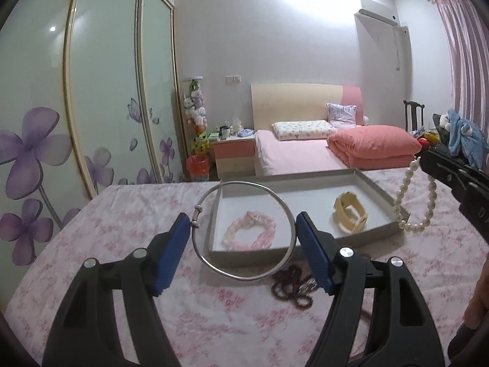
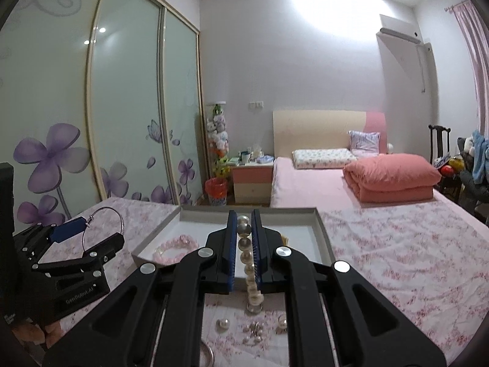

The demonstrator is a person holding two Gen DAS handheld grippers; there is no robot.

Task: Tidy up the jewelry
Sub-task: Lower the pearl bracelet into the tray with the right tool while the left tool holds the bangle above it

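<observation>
- The tray (image 1: 379, 197), a shallow grey box, is set on a floral cloth (image 1: 152, 321); it serves as landmark.
- Inside the tray: a pink bracelet (image 1: 249, 235) at its near-left part, a cream cuff (image 1: 351, 214) at its right part.
- A silver bangle (image 1: 244, 229) is pinched across its width by the left gripper (image 1: 241, 252), pads (image 1: 169, 257) pressed on both sides; it is held above the tray's near-left edge.
- A pearl strand (image 2: 249, 263) is clamped between the narrowly set pads of the right gripper (image 2: 244, 250) and hangs at the tray's right rim.
- Dark beads (image 1: 290, 287) lie on the cloth just in front of the tray.
- Loose pearls (image 2: 223, 324) and small silver pieces (image 2: 255, 330) are seen on the cloth, nearer than the tray.
</observation>
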